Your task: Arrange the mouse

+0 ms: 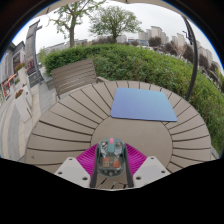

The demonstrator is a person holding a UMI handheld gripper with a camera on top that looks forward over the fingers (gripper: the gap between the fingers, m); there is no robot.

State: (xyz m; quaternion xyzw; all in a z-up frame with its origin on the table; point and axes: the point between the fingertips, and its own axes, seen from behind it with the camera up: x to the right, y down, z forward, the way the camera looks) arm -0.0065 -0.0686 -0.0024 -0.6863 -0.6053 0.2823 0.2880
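My gripper [111, 163] is shut on a small computer mouse [111, 155] with a see-through shell and coloured parts inside. The magenta pads press on both its sides, and the mouse is held above the near part of a round slatted wooden table [60, 120]. A blue mouse mat [143, 103] lies flat on the table beyond the fingers, a little to the right.
A slatted wooden bench [72, 76] stands at the table's far left side. A green hedge [120, 58] runs behind the table, with trees and buildings beyond. The table's slats to the left of the mat are bare.
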